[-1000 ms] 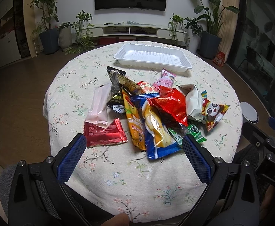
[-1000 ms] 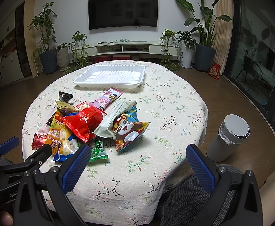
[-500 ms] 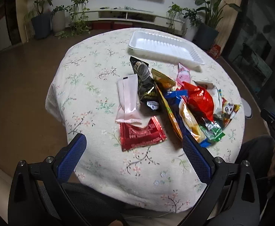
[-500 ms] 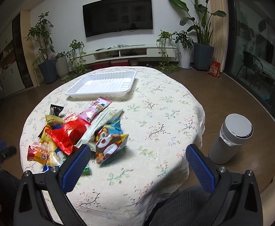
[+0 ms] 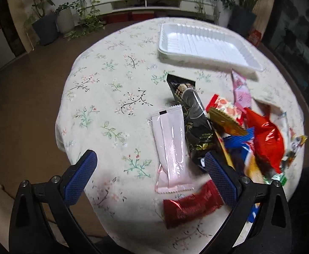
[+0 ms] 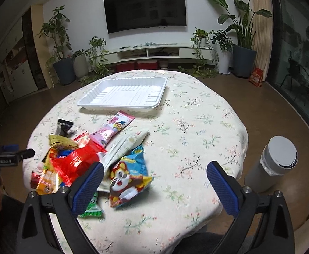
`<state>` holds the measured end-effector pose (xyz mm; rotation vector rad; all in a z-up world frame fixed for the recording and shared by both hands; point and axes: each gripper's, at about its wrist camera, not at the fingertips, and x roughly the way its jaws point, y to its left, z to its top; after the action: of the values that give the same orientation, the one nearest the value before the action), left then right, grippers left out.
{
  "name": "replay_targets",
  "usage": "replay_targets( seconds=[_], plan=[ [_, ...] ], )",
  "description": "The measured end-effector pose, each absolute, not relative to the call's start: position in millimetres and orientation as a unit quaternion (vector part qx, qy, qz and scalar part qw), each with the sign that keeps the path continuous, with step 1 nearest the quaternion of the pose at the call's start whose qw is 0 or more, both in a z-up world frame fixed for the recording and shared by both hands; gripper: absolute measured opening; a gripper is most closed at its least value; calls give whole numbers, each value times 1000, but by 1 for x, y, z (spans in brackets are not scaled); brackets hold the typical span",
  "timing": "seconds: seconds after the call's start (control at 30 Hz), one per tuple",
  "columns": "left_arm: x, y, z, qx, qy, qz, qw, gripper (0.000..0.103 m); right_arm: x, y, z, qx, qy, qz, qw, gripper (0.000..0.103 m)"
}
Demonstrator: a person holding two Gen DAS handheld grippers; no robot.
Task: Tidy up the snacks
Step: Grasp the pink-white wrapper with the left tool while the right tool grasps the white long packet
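So basically nothing's sorted yet. The round table with the flowery cloth fills most of both views, and the white tray sits upper middle in the right wrist view with nothing in it at all. Every snack is in one messy pile at centre left of that view, apart from the tray, with a pink packet nearest it. In the left wrist view the pale pink wrapper lies lower middle, a red packet just under it. The left gripper is spread wide, holding nothing, hanging over that pink wrapper. The right gripper is also wide open and empty, above the panda bag. My guess: the whole job's still ahead.
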<state>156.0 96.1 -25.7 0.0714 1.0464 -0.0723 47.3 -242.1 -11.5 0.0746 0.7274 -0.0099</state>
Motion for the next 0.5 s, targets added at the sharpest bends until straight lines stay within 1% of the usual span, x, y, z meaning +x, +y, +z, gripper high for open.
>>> replay_targets(
  seconds=[0.1, 0.33, 0.4, 0.47, 0.5],
  plan=[
    [166, 88, -40, 66, 514, -30, 854, 103, 55, -243, -16, 38, 361, -9, 932, 100],
    [190, 92, -60, 64, 525, -27, 848, 101, 66, -243, -30, 38, 377, -11, 925, 100],
    [191, 93, -59, 55, 525, -29, 849, 92, 68, -243, -34, 40, 380, -9, 924, 100],
    [195, 101, -57, 39, 522, -30, 851, 80, 68, -241, -36, 38, 383, -5, 923, 99],
    [194, 105, -56, 31, 521, -28, 852, 79, 68, -241, -37, 35, 383, -5, 923, 99]
  ],
)
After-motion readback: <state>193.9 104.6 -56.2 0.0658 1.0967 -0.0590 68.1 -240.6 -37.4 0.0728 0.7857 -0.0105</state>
